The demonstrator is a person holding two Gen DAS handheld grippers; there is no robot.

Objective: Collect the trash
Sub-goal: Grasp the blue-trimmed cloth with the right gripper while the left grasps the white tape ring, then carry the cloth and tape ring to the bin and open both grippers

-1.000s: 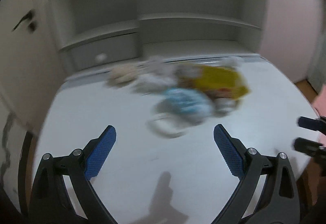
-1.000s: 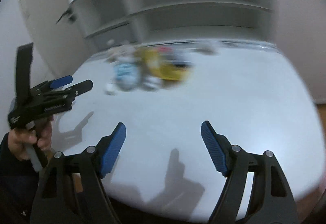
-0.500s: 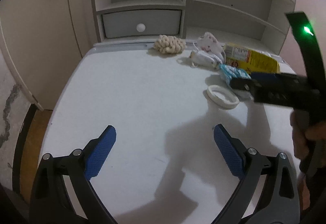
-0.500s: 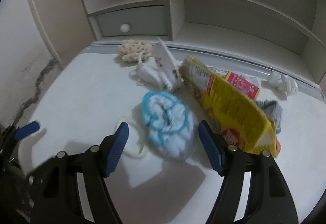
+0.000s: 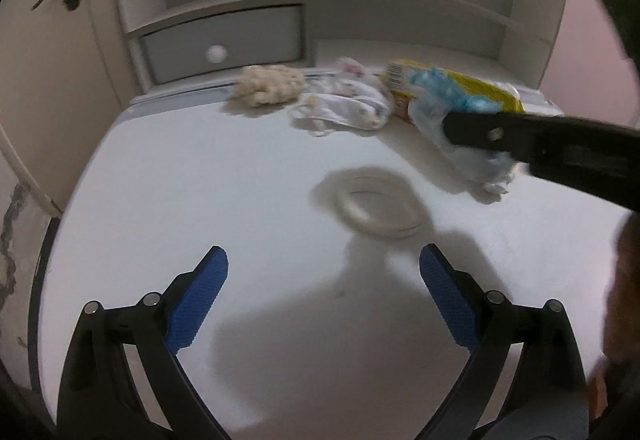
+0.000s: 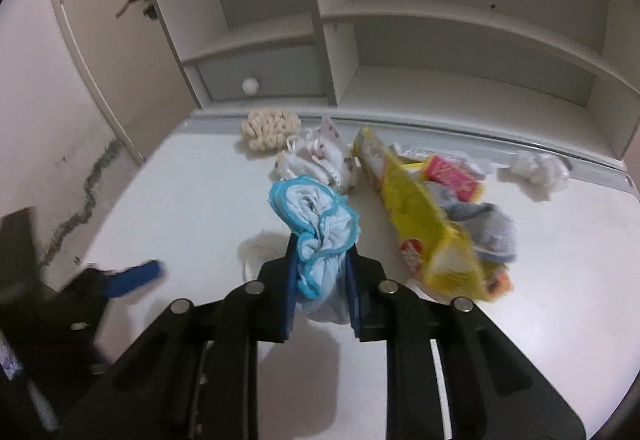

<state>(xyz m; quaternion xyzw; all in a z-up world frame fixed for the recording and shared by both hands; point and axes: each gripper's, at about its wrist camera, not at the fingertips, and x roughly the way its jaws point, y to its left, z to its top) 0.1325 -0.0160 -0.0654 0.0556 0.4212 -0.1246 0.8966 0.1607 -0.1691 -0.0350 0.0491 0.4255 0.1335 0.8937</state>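
White table (image 6: pixel 192 183), right gripper (image 6: pixel 322 276) fingers pinching crumpled blue-edged white cloth (image 6: pixel 316 215); left gripper (image 5: pixel 324 304) fingers spread wide, empty.

On the table (image 6: pixel 180 175), near its far edge, toward the left: knotted bundle (image 6: pixel 270 127). Just right of it, touching: patterned cloth (image 6: pixel 324 155). Right of that cloth, running from the far edge toward the table's middle: snack bag (image 6: pixel 416 207), with a small packet (image 6: pixel 452 171) behind it and a sock (image 6: pixel 488 232) against its right side. Near the far right corner, apart from the rest: crumpled tissue (image 6: pixel 536 167). Toward the middle, before the patterned cloth: trimmed cloth (image 6: pixel 320 224), between the right gripper (image 6: pixel 322 288) pads. Left of and below it: ring (image 5: pixel 380 207), flat on the surface. Behind the far edge: shelf unit (image 6: pixel 440 39), with a drawer (image 6: pixel 260 75) at lower left.
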